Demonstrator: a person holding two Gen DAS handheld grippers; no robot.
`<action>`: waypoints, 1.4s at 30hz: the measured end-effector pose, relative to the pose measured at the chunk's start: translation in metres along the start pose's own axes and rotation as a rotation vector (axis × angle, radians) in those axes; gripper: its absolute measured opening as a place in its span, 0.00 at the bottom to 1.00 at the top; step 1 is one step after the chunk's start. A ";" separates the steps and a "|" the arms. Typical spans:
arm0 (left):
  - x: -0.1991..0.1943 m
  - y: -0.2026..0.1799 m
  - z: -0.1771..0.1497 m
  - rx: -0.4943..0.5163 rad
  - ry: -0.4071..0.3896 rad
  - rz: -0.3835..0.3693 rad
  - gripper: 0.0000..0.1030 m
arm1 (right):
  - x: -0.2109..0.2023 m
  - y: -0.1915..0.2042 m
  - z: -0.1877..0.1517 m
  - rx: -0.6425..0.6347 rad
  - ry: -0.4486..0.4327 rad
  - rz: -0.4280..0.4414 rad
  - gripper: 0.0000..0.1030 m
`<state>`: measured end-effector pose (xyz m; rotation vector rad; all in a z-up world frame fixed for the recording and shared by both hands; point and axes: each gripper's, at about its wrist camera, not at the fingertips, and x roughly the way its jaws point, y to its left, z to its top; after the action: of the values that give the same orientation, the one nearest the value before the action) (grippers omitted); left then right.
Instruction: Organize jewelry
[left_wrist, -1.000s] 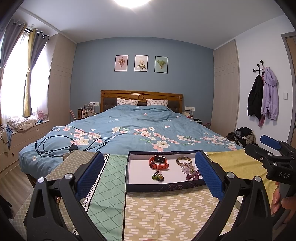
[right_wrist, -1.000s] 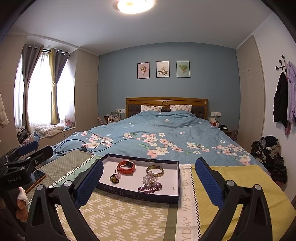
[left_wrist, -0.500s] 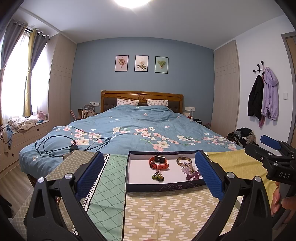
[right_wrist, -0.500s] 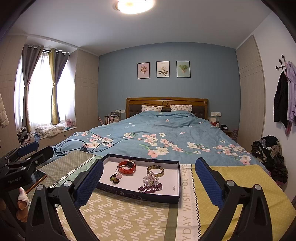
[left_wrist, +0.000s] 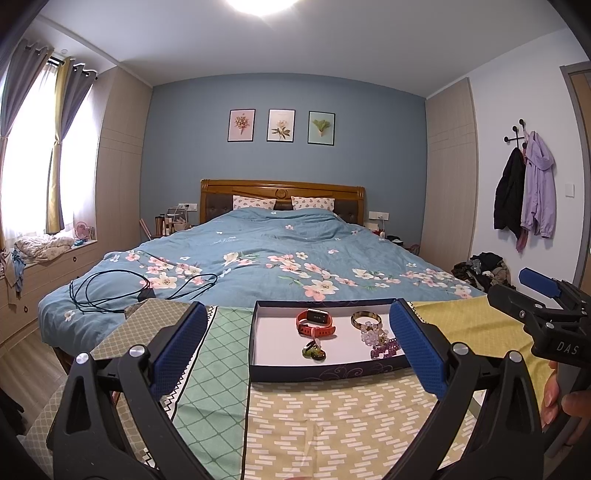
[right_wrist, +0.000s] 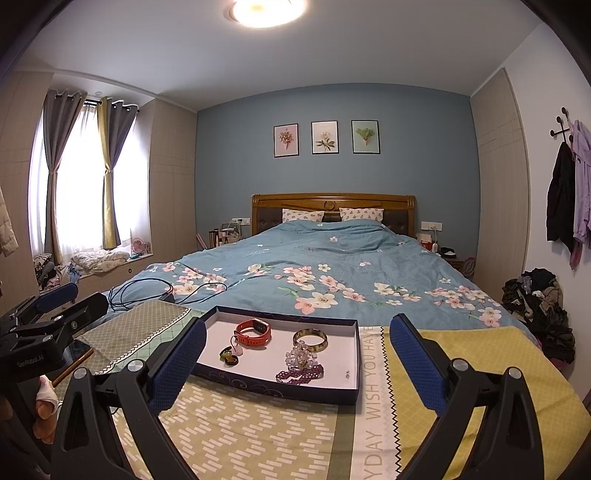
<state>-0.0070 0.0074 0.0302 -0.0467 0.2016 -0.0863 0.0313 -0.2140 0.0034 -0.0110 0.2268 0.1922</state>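
Note:
A shallow dark blue box (left_wrist: 325, 371) (right_wrist: 280, 387) with a white floor lies on a patterned cloth. Inside it are a red smartwatch (left_wrist: 314, 322) (right_wrist: 254, 332), a gold bangle (left_wrist: 365, 319) (right_wrist: 310, 340), a clear bead bracelet (left_wrist: 373, 335) (right_wrist: 300, 357), a purple bead bracelet (left_wrist: 385, 348) (right_wrist: 300, 374) and a small green and dark piece (left_wrist: 314, 351) (right_wrist: 229, 357). My left gripper (left_wrist: 295, 347) is open, held in front of the box with nothing between its fingers. My right gripper (right_wrist: 295, 354) is open too, empty, also short of the box.
The patterned cloth (left_wrist: 332, 421) (right_wrist: 258, 428) covers a surface at the foot of a bed with a blue flowered quilt (left_wrist: 280, 258). A black cable (left_wrist: 110, 291) lies on the quilt at left. A phone (right_wrist: 79, 350) lies at the cloth's left edge. Clothes (right_wrist: 539, 306) are piled on the floor at right.

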 end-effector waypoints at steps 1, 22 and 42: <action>0.000 0.000 0.000 0.000 0.001 -0.001 0.94 | 0.000 0.000 0.000 0.000 0.000 0.000 0.93; 0.000 -0.001 0.000 -0.001 0.001 0.000 0.94 | 0.001 0.001 -0.001 0.000 -0.001 0.002 0.93; 0.001 -0.005 -0.004 0.001 0.010 -0.004 0.94 | 0.002 0.002 -0.003 0.003 0.002 0.004 0.93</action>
<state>-0.0070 0.0026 0.0263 -0.0452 0.2110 -0.0905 0.0325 -0.2119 0.0005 -0.0073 0.2294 0.1962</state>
